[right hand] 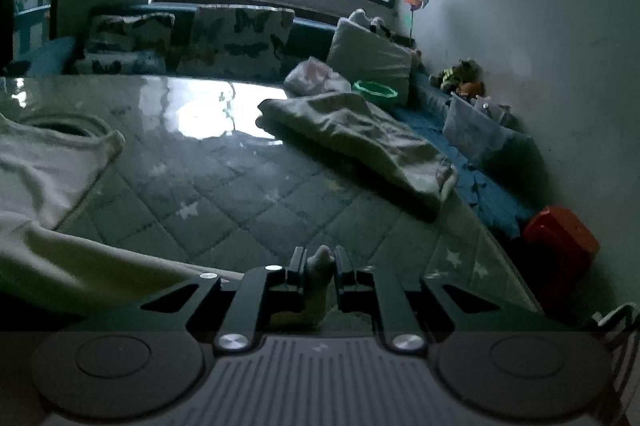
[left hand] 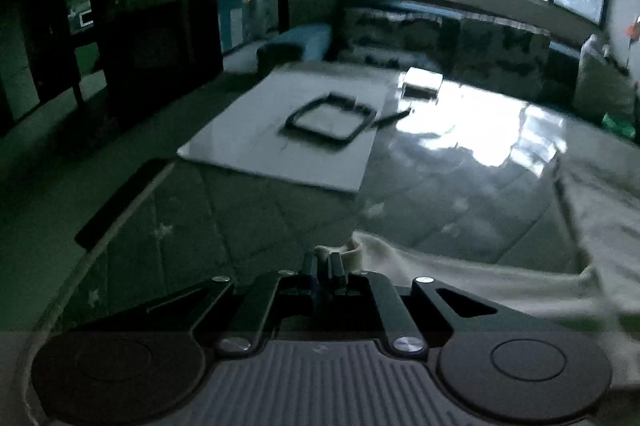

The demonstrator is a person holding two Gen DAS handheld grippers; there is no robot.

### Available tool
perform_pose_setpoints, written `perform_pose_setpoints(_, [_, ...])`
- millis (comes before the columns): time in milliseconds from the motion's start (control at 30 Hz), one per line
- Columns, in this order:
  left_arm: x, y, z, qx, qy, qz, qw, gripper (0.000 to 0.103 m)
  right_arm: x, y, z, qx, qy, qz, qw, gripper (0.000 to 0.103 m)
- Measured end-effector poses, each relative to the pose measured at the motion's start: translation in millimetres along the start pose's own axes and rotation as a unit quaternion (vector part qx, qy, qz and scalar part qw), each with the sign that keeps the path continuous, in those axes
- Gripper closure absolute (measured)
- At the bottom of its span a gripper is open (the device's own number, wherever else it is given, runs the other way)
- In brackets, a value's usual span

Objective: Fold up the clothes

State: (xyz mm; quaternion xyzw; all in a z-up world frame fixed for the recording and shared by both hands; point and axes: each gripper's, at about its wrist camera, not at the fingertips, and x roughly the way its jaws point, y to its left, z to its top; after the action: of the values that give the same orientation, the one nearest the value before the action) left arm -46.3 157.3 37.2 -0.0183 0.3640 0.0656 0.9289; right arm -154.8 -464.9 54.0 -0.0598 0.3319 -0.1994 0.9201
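Note:
A cream white garment (left hand: 480, 274) lies on the glossy quilted table (left hand: 440, 186). My left gripper (left hand: 323, 262) is shut on a bunched corner of it, and the cloth stretches away to the right. In the right wrist view the same garment (right hand: 48, 170) spreads across the left, its neck opening at the far left. My right gripper (right hand: 320, 262) is shut on another corner of it, with a tuft of cloth showing between the fingers. A second crumpled pale garment (right hand: 360, 138) lies further back on the right of the table.
A white board (left hand: 288, 130) with a black square frame (left hand: 332, 122) and a small white box (left hand: 422, 82) lie at the far end. Butterfly-print cushions (right hand: 236, 42), a pillow (right hand: 368, 62), a green bowl (right hand: 374, 91) and a red box (right hand: 560, 238) sit behind and right.

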Motion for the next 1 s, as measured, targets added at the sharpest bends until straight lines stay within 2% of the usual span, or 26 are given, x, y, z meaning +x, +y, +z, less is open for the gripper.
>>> perform_pose_setpoints(67, [4,5,-2,-0.003,0.009,0.015,0.9998,0.092,5,2,-1,-0.005,0.007,-0.006,1.0,0.082])
perform_pose_setpoints(100, [5,4,-2,-0.001,0.012,0.02,0.9997,0.087,6,2,-2,-0.006,0.007,-0.008,1.0,0.082])
perform_pose_setpoints(133, [6,4,-2,0.002,0.014,0.023,0.9996,0.076,5,2,-1,-0.006,0.007,-0.012,1.0,0.082])
perform_pose_setpoints(200, [-4,4,-3,0.009,0.0,0.021,0.9997,0.066,-2,0,0,-0.009,0.001,-0.014,1.0,0.08])
perform_pose_setpoints(267, [-13,4,-3,0.016,-0.012,0.012,0.9997,0.066,-14,-2,1,-0.013,-0.01,-0.011,1.0,0.076])
perform_pose_setpoints(367, [-36,-13,-7,0.052,-0.034,-0.024,0.9978,0.066,-36,0,3,-0.017,-0.018,0.033,0.999,0.076])
perform_pose_setpoints(467, [-57,-40,-15,0.095,-0.048,-0.074,0.9916,0.066,-59,16,1,-0.04,-0.014,0.108,0.993,0.076])
perform_pose_setpoints(600, [-80,-78,-29,0.137,-0.057,-0.146,0.9781,0.065,-79,48,-5,-0.071,-0.003,0.206,0.976,0.076])
perform_pose_setpoints(667, [-89,-99,-38,0.159,-0.049,-0.192,0.9672,0.064,-88,70,-9,-0.092,0.004,0.259,0.961,0.076])
perform_pose_setpoints(767, [-98,-131,-55,0.197,-0.046,-0.238,0.9501,0.061,-97,100,-15,-0.12,0.008,0.314,0.942,0.076])
perform_pose_setpoints(867, [-103,-159,-68,0.22,-0.041,-0.271,0.9362,0.06,-101,130,-20,-0.137,0.012,0.351,0.926,0.076])
perform_pose_setpoints(933, [-104,-175,-74,0.233,-0.038,-0.287,0.9284,0.058,-99,141,-21,-0.136,0.013,0.359,0.923,0.076])
perform_pose_setpoints(1000, [-104,-187,-77,0.245,-0.038,-0.29,0.9242,0.058,-95,151,-22,-0.134,0.012,0.359,0.924,0.076])
